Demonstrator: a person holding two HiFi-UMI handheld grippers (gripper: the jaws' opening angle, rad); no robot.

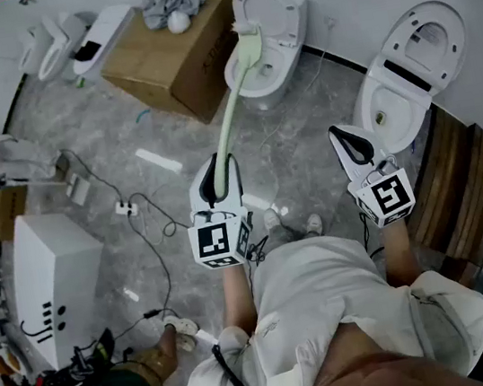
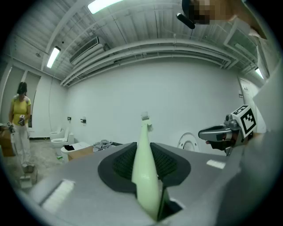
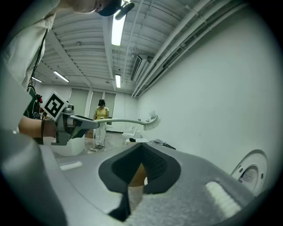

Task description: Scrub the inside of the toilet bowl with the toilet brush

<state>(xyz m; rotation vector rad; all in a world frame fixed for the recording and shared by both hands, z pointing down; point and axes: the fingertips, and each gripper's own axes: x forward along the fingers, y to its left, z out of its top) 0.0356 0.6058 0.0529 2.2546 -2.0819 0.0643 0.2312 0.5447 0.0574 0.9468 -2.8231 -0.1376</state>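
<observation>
1. Pinching one brush by its smooth, pale-green, tapered handle, the left gripper holds it out level. In the head view the bristle head lies over the left toilet's rim.
2. Right gripper: ribbed dark pads pressed together, nothing between.
3. Two glossy white toilets stand ahead, lids up; the second is to the right.
4. One cardboard box crowds the left toilet; cables cross the marbled floor.

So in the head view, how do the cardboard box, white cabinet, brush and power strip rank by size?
Largest: box and cabinet, about alike. The cabinet seems nearer, so I can't rank them.
Next: brush, long but thin.
Smallest: power strip.
</observation>
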